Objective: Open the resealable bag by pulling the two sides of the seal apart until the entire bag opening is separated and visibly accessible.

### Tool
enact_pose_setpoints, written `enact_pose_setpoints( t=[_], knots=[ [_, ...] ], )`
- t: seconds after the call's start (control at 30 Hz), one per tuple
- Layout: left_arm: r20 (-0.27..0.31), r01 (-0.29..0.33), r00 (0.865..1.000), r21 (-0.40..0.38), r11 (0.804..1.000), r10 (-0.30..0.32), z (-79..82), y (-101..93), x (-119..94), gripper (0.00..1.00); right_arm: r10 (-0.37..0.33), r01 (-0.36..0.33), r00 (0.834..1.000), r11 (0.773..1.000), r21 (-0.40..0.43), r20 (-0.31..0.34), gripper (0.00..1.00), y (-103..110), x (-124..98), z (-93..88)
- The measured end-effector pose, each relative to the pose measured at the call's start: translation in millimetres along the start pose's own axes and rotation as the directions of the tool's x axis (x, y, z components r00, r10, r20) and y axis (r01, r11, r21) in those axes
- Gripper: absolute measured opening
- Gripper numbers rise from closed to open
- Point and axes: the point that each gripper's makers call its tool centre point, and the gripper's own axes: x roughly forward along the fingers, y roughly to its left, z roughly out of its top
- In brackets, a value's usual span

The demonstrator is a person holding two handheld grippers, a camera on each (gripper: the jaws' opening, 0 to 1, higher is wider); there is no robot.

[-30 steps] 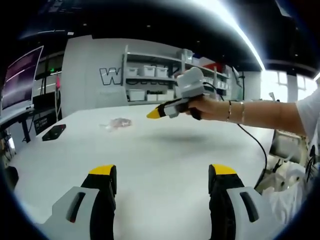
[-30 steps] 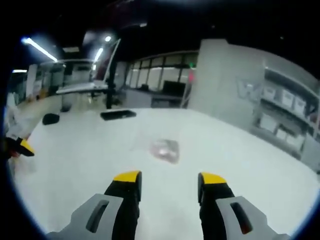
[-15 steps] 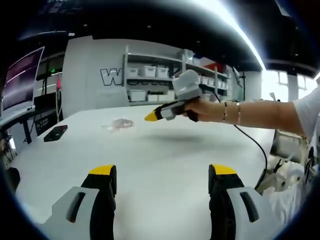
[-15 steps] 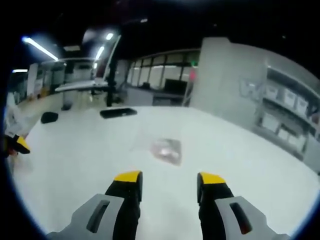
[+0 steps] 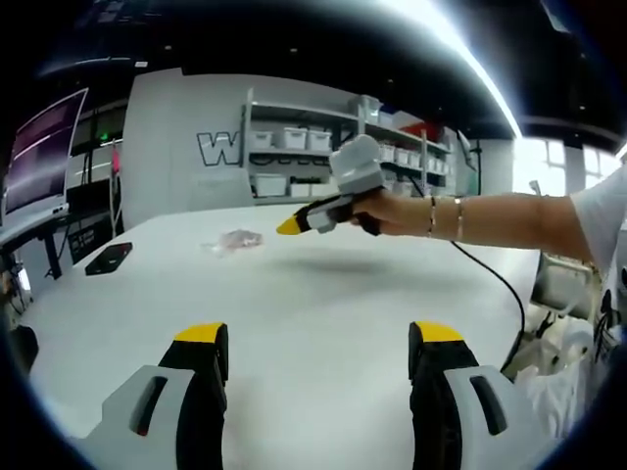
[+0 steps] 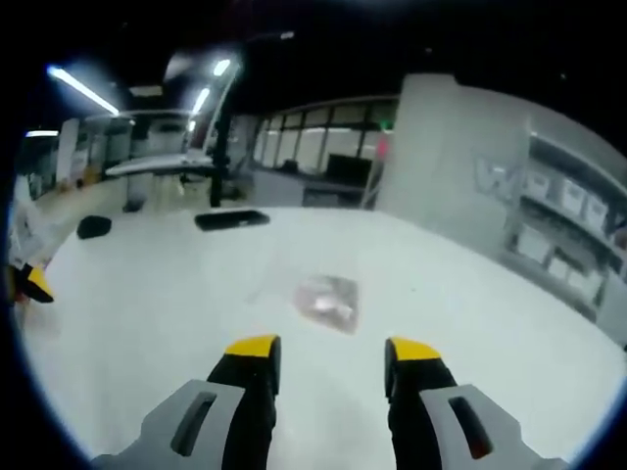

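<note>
Left gripper (image 5: 315, 343): jaws wide apart, empty.
Right gripper (image 6: 321, 351): jaws parted, empty, above table (image 6: 147, 294).
Resealable bag (image 6: 327, 299): flat on table, just ahead.
Approach: each gripper should pinch one seal side.

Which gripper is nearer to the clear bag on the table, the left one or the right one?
Right. The right gripper hangs just short of the bag, jaws apart. The left gripper is well back across the table from the bag.

Lab or workshop: bin-lined shelving (image 5: 294, 147), wall monitor (image 5: 44, 147), white worktable (image 5: 323, 294).
</note>
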Motion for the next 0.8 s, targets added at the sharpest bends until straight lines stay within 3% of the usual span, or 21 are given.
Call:
enact_pose_setpoints(
  t=[0.8],
  knots=[
    [-0.008,-0.002,1.0,-0.005,1.0,0.002,-2.4,5.4,1.3,0.74,0.037,-0.037,0.999,0.998,-0.045,-0.006,0.39,4.6,25.4,9.4]
  ],
)
